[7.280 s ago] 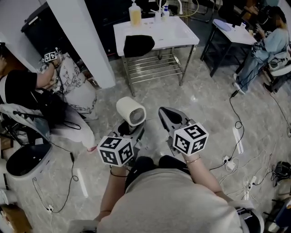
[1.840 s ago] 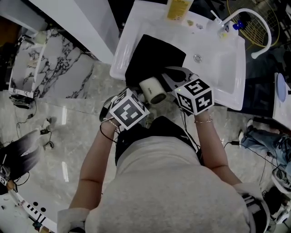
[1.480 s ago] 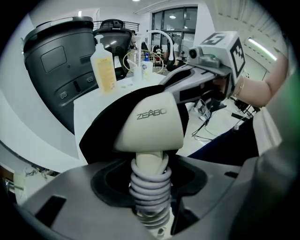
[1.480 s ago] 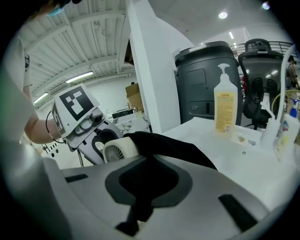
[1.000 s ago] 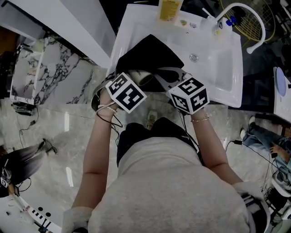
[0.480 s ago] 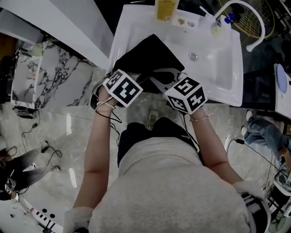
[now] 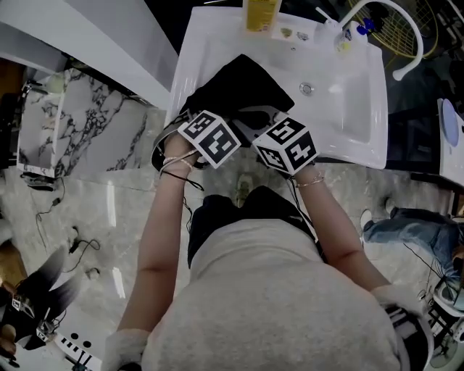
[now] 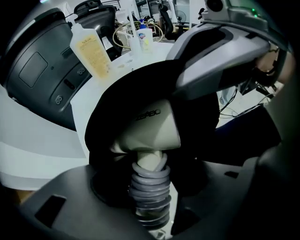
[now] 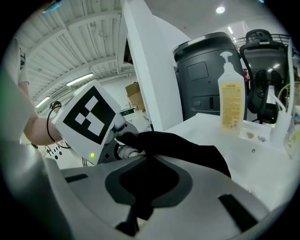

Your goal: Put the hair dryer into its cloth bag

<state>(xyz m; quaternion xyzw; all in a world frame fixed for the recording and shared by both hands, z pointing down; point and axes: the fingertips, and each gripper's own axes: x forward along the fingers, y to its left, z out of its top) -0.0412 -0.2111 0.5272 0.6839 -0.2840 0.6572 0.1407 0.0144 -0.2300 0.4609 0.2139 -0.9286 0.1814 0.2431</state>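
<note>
Cloth bag (image 7: pixel 243 83), black, lies on the flat left part of a white sink (image 7: pixel 348 109), near its front edge, with a yellow bottle (image 7: pixel 261 13) standing at the back. A person leans over the sink with both grippers side by side at the bag's near end.

The left gripper (image 8: pixel 150 199) points steeply down and is clenched on the hair dryer (image 8: pixel 150 131). Its jaws press on the handle, which has a grey cord (image 8: pixel 149 187) coiled round it. The dryer's cream head sits inside the dark mouth of the bag, with cloth arching over and around it, while the wrapped handle is outside, between the jaws.

The right gripper (image 9: pixel 143 187) is just beside the left one, tilted down less steeply. Its jaws are together on a fold of the bag's black edge, and the cloth runs up from them toward the other gripper. In the head view the two marker cubes hide the dryer.
</note>
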